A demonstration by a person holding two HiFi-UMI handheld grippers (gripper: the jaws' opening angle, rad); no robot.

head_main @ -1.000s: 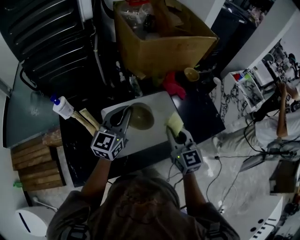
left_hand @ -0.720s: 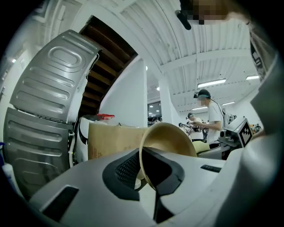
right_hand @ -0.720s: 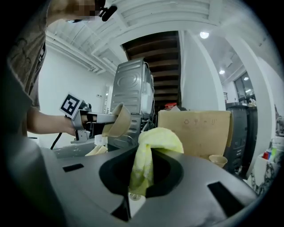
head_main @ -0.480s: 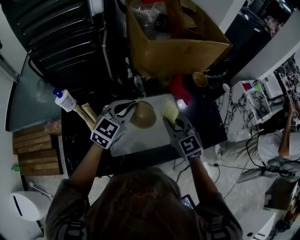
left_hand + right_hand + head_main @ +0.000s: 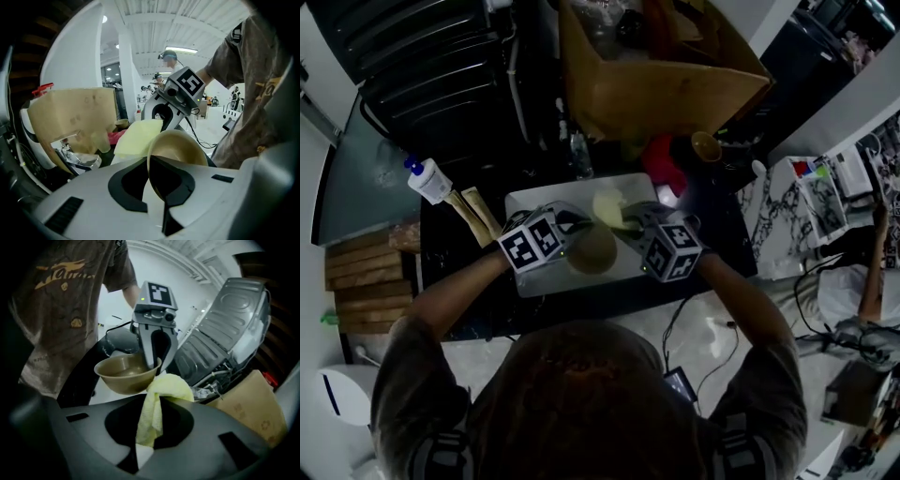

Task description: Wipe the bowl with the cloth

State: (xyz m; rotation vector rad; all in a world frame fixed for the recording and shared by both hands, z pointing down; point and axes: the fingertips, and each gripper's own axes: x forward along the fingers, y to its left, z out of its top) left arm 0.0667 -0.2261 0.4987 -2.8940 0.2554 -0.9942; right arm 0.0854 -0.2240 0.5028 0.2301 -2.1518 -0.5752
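A tan bowl (image 5: 592, 250) hangs above the white board (image 5: 525, 208), held by its rim in my left gripper (image 5: 574, 229), which is shut on it. In the left gripper view the bowl (image 5: 180, 152) is tilted, its rim pinched between the jaws. My right gripper (image 5: 630, 225) is shut on a pale yellow cloth (image 5: 609, 206), bunched just beyond the bowl. In the right gripper view the cloth (image 5: 157, 408) hangs from the jaws right beside the bowl (image 5: 125, 373), and the left gripper (image 5: 156, 359) clamps the bowl's far rim.
A cardboard box (image 5: 661, 80) stands behind the board, with a red item (image 5: 661, 159) and a small cup (image 5: 706, 147) near it. A white bottle (image 5: 429, 180) and wooden sticks (image 5: 473, 214) lie at the left. A dark ribbed appliance (image 5: 422, 56) fills the back left.
Both grippers have moved together over the board. The bowl has been lifted off the board and tilted, and the cloth has come up against it.
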